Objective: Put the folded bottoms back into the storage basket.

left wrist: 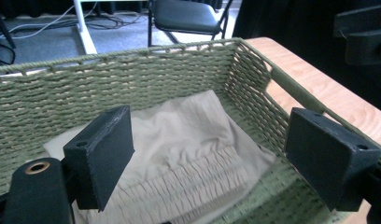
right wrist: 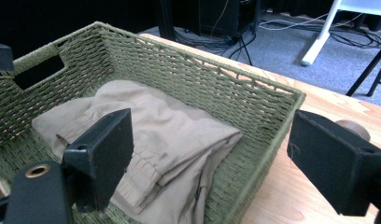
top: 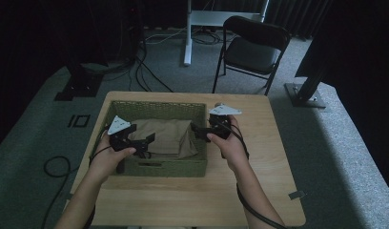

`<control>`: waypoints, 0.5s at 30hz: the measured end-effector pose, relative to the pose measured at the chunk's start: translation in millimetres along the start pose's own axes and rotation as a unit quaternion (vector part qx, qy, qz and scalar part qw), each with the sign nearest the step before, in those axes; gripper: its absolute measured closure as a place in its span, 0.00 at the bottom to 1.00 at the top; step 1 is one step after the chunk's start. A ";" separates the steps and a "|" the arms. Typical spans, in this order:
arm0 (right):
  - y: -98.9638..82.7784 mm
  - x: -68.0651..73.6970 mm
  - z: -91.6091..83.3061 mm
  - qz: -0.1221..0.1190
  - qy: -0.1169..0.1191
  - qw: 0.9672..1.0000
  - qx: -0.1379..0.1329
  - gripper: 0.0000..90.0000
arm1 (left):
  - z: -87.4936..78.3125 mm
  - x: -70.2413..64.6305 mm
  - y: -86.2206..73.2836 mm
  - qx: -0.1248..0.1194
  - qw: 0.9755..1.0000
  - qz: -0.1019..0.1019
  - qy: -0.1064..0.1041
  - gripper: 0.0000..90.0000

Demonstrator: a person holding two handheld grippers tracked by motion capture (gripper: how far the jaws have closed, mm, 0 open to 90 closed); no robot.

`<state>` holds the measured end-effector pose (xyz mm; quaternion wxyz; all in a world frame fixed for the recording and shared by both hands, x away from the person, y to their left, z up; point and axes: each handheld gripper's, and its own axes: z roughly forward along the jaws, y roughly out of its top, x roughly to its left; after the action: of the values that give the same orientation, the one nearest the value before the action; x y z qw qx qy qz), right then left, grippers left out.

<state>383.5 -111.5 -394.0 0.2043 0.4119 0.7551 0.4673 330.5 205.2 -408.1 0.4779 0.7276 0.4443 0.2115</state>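
A folded beige garment (top: 165, 137) lies on the floor of a green woven basket (top: 157, 108), and everything else here can be placed from that basket. The cloth covers most of the basket's bottom; in the left gripper view its gathered, ribbed band (left wrist: 198, 175) faces the camera, and in the right gripper view the garment (right wrist: 156, 135) shows a bunched cuff and one folded corner riding up against the basket's wall (right wrist: 254, 116). The basket itself sits on a light wooden tabletop (top: 259, 191), nearer that tabletop's left and far sides. The left gripper (top: 144, 141) hangs over the basket's near left corner, its jaws spread wide apart with nothing between them, pointed in over the cloth without touching it. The right gripper (top: 198, 131) hovers at the basket's right rim, its jaws likewise parted and empty, aimed toward the garment's raised corner. A cut-out handle (right wrist: 39, 70) opens in the basket's wall opposite the right gripper. Just beyond the basket's right side a small round wooden thing (right wrist: 354, 128) rests on the tabletop. Farther behind the basket, on the grey floor, stands a black folding chair (top: 252, 47), with cables (top: 149, 71) trailing past the basket's far left corner.
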 end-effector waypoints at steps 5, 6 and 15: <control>-8.2 -6.7 -8.9 0.005 -0.009 1.000 -0.012 0.15 | -7.6 -8.2 -12.9 -0.003 1.000 0.001 -0.012 0.18; -9.9 -7.8 -10.8 0.005 -0.006 1.000 -0.011 0.15 | -9.7 -9.4 -14.9 -0.004 1.000 0.004 -0.013 0.18; -28.6 -14.5 -26.0 -0.006 -0.004 1.000 -0.006 0.15 | -27.6 -19.1 -32.7 -0.018 1.000 0.003 -0.024 0.18</control>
<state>361.5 -143.7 -407.6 0.2127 0.4081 0.7538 0.4690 285.9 207.8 -422.2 0.5011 0.7250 0.4266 0.2031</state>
